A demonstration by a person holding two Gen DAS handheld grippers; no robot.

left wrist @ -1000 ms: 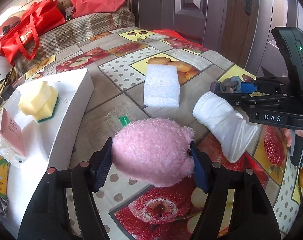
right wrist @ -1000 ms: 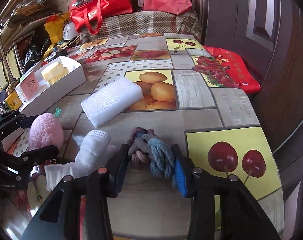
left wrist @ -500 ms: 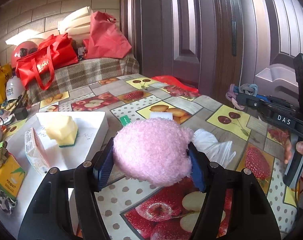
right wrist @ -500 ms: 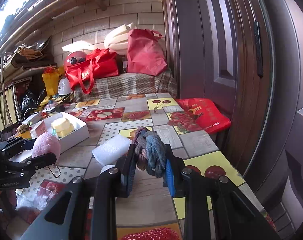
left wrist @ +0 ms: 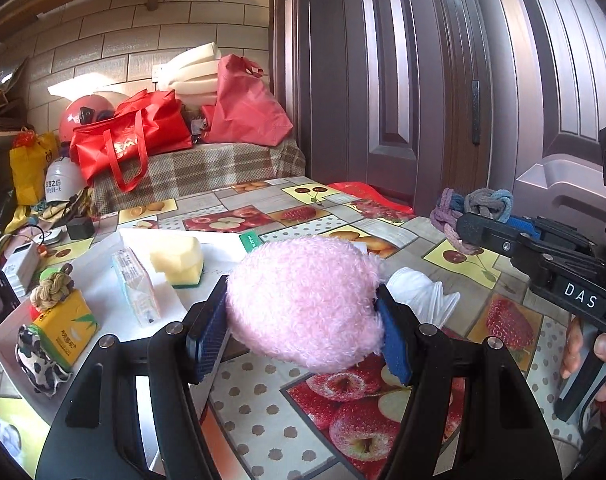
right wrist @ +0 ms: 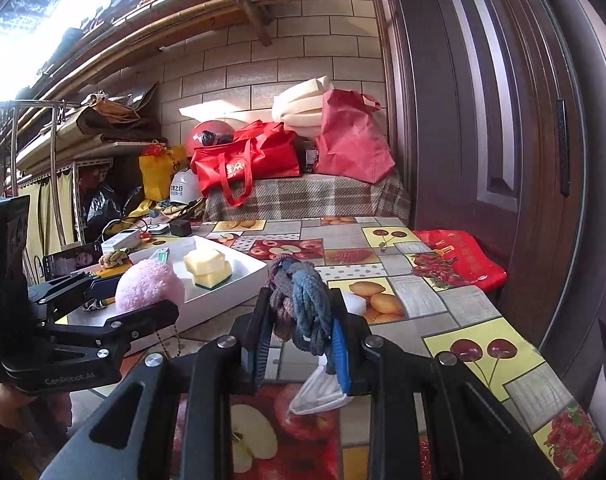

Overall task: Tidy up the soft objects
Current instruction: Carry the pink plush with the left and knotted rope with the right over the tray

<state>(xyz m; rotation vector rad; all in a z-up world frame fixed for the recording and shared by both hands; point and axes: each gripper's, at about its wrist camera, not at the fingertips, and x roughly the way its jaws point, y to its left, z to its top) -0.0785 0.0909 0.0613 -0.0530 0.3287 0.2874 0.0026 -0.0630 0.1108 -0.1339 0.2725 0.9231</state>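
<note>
Both grippers rose; pompom (left wrist: 303, 304) btwn jaws (clamped).

Pink pompom (left wrist: 303, 304) between the left gripper's pads: fluffy, curly plush. Rope knot (right wrist: 301, 304) in the right gripper: braided cloth cord, matt. Tablecloth (left wrist: 263, 408) beneath both: glossy, smooth printed oilcloth. Sponge (left wrist: 179, 260) ahead-left: porous yellow foam.
</note>
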